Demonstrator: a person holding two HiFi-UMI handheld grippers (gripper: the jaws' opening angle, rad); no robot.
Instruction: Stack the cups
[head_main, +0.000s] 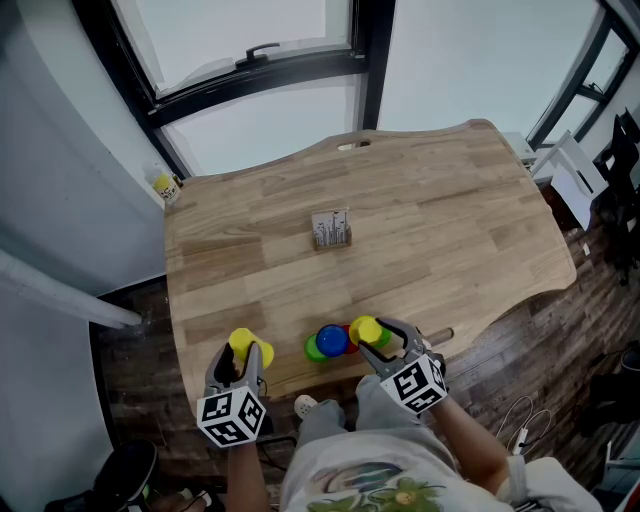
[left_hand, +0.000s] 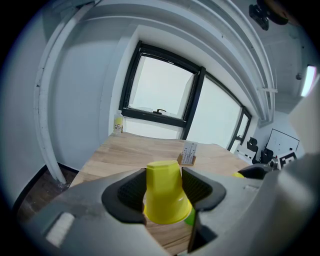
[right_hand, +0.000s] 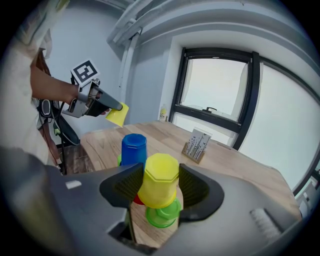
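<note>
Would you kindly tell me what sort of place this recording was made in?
Probably an office or lab workroom: a large wooden desk with a shaped edge, tall black-framed windows behind it, and black office chairs off to the side.

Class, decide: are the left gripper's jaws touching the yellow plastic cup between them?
Touching. The left gripper view shows both ribbed pads of the left gripper pressed against the yellow plastic cup's sides.

The wooden table (head_main: 450, 220) carries a card stand (head_main: 331, 229) and grouped cups (head_main: 331, 341).
</note>
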